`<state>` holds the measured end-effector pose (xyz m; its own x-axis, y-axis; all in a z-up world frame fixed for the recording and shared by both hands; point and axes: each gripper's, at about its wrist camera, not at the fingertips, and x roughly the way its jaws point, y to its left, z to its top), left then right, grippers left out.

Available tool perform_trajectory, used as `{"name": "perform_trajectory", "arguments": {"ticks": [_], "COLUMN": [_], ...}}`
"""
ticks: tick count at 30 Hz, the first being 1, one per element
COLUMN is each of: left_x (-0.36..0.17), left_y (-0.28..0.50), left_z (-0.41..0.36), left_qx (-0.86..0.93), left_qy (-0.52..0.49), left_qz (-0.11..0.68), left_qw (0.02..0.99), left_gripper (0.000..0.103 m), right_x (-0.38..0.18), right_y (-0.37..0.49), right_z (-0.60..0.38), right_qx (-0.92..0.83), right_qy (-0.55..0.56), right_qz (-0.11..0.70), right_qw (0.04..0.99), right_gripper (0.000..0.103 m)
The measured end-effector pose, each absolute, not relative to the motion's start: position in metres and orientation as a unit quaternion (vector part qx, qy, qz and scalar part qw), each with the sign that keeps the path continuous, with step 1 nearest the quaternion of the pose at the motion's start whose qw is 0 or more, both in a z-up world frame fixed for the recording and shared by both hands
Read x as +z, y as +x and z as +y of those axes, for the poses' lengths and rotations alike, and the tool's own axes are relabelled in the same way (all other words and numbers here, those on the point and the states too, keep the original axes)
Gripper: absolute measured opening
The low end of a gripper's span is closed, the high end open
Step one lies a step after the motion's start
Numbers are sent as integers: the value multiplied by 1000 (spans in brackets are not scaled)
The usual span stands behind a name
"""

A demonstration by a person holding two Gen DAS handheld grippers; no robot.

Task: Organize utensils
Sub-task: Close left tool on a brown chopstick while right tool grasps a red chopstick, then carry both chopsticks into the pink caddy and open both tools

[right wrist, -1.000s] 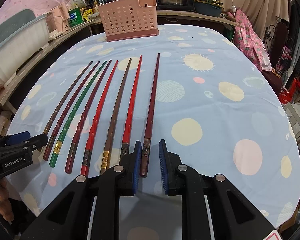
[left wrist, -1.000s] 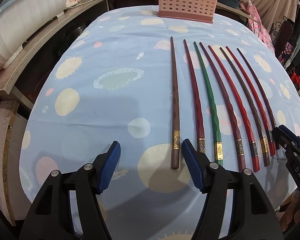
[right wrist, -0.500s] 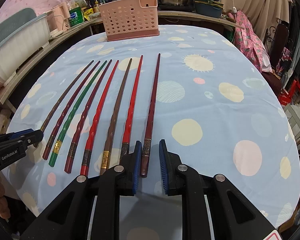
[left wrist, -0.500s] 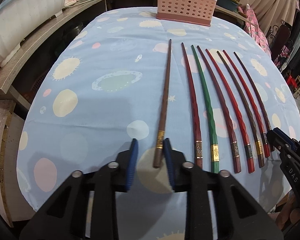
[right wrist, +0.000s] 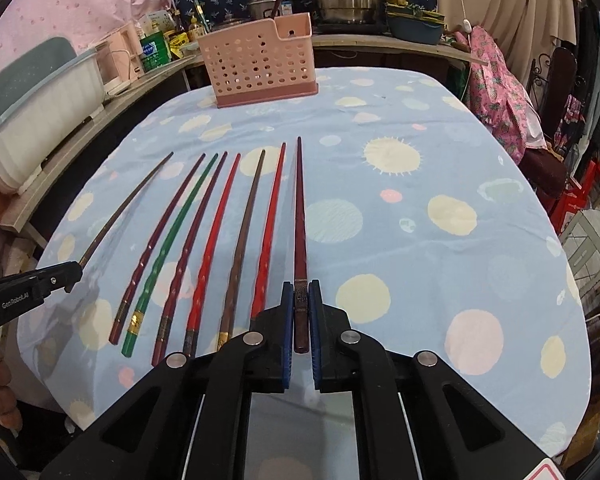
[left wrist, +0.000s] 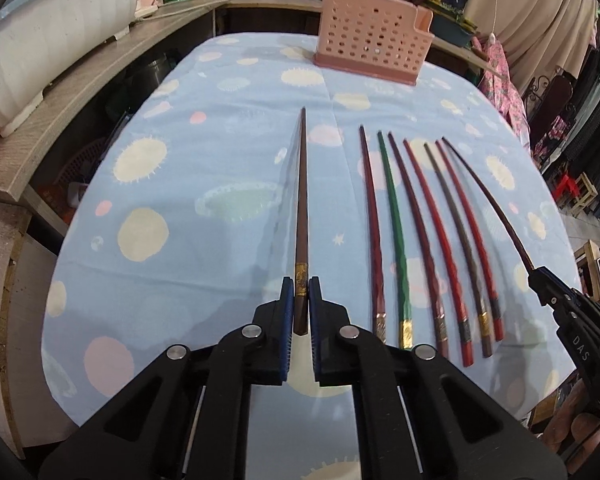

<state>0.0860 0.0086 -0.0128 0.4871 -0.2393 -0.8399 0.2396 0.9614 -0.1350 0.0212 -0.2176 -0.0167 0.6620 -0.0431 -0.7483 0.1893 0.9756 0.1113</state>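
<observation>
Eight chopsticks are in play on a table covered by a blue spotted cloth (left wrist: 228,184), with a pink perforated basket (left wrist: 374,54) standing upright at its far edge, well apart from everything else. Six chopsticks (right wrist: 204,248) lie flat in a near-parallel fan between the two grippers, thick banded ends toward the person, thin tips toward the basket.

The left gripper (left wrist: 301,294) is clenched on the brown chopstick (left wrist: 301,216) just behind its gold band. In the left wrist view the stick runs straight ahead along the fingers, its tip aimed toward the basket, and a shadow on the cloth beside it suggests it is raised off the table. The right gripper (right wrist: 300,294) is likewise clamped on the dark maroon chopstick (right wrist: 300,224) at its banded end, long axis forward, tip pointing toward the basket; this stick also looks lifted, just beside the red one at the end of the fan.

Both sticks are held near one end only, so the long free length acts as a lever. A pinch that is slightly off-centre could probably let a stick pivot or droop between the pads, and the tip might then catch the basket's rim or a hole rather than drop inside. Tipping a stick upright for insertion could let it slide through a loose grip. A low carry risks sweeping the tip across the fan and scattering the six still lying there.
</observation>
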Motion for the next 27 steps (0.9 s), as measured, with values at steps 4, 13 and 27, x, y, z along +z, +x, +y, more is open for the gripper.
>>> {"name": "perform_trajectory", "arguments": {"ticks": [4, 13, 27], "left_x": [18, 95, 183], "left_y": [95, 130, 224], "left_z": [12, 10, -19], "left_qx": [-144, -148, -155], "left_qy": [-15, -26, -50], "left_qz": [462, 384, 307], "left_qw": [875, 911, 938], "left_gripper": [7, 7, 7], "right_x": [15, 93, 172], "right_y": [26, 57, 146], "right_z": [-226, -248, -269], "right_qx": [-63, -65, -44], "right_qy": [95, 95, 120], "right_qz": [376, 293, 209], "right_qw": [920, 949, 970], "right_gripper": [7, 7, 7]}}
